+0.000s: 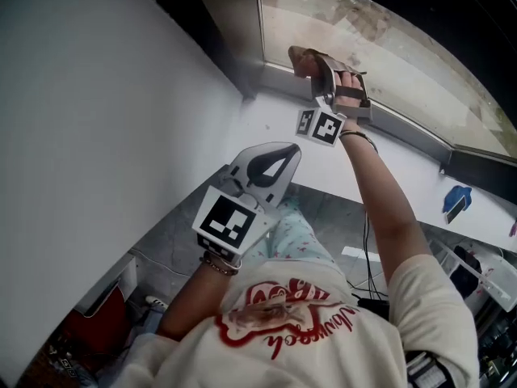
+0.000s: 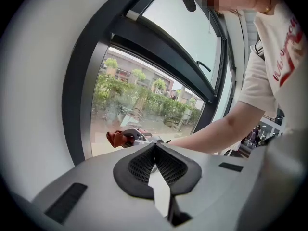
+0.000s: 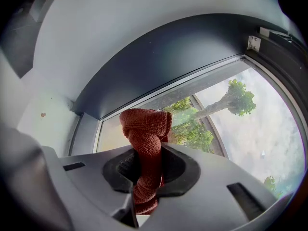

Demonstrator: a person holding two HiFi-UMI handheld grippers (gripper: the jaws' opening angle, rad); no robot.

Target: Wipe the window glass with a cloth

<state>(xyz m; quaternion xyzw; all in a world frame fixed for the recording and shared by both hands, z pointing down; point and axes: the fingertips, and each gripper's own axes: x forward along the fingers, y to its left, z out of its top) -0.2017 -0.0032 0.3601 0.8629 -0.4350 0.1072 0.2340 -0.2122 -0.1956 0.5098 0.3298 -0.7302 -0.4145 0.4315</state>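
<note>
White T-shirt (image 1: 323, 330) with red print, nearest the head camera, marks the person's body; just ahead of it the left gripper (image 1: 283, 158) is held low and close to the chest, away from the window, evidently in reserve since one tool suffices for wiping; in the left gripper view its jaws (image 2: 155, 153) meet pad to pad with nothing between them. The right arm (image 1: 388, 208) is stretched forward over the white window sill (image 1: 275, 124) so that the right gripper (image 1: 317, 69) reaches the lower left corner of the pane; its jaws are clamped on a rust-red terry cloth (image 3: 144, 129), bunched so that a knot-like wad stands proud of the jaw tips, presumably to let fabric and not plastic meet the glass. The cloth (image 1: 300, 57) lies at the bottom edge of the window glass (image 1: 388, 47), hard by the dark grey frame (image 1: 271, 75); whether it actually presses on the pane cannot be settled from these views. Beyond the glass: trees, shrubs and paved ground.

Count: two grippers, each bearing one marker cube (image 1: 229, 221) (image 1: 323, 125); one cloth; one lower pane being addressed, with one further tilted sash (image 2: 187, 37) above it; one small blue object (image 1: 456, 202) lying on the sill well to the right, apart from the work; one white wall (image 1: 97, 120) at the left.
</note>
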